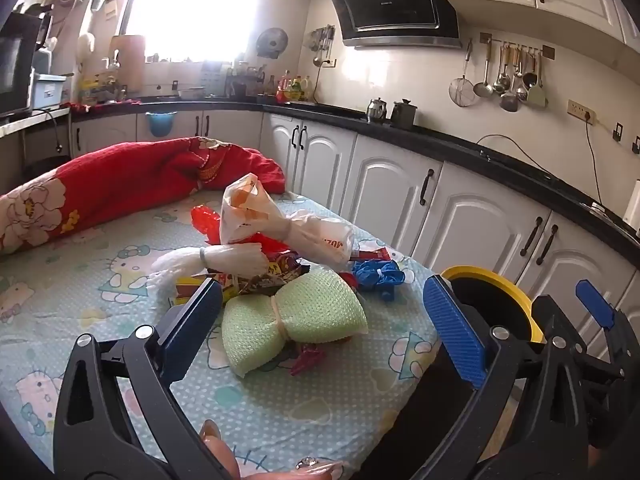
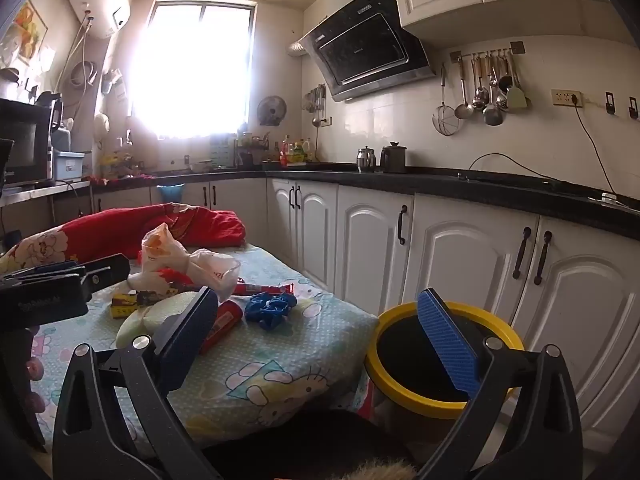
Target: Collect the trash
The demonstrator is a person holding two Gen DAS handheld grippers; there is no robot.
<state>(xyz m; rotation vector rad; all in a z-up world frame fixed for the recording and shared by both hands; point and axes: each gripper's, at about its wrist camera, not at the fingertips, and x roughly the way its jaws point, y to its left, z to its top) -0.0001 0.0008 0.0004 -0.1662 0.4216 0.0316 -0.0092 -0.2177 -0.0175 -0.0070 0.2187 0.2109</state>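
Currently both grippers stand wide apart, empty: left gripper (image 1: 328,316) over green mesh bundle (image 1: 294,316); right gripper (image 2: 320,344) beside yellow-rimmed bin (image 2: 384,380).

Trash (image 1: 280,264) on table (image 1: 280,400), bin (image 1: 500,304) right

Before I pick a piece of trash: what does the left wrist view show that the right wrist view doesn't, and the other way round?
Only the left wrist view: the pink clip at the near edge of the green mesh bundle, and the right gripper at the frame's right edge.

Only the right wrist view: the red tube beside its left jaw, the wall water heater, and the left gripper coming in from the left.

Both: the yellow-rimmed bin, blue gloves, knotted plastic bags, red quilt, and open, empty jaws.
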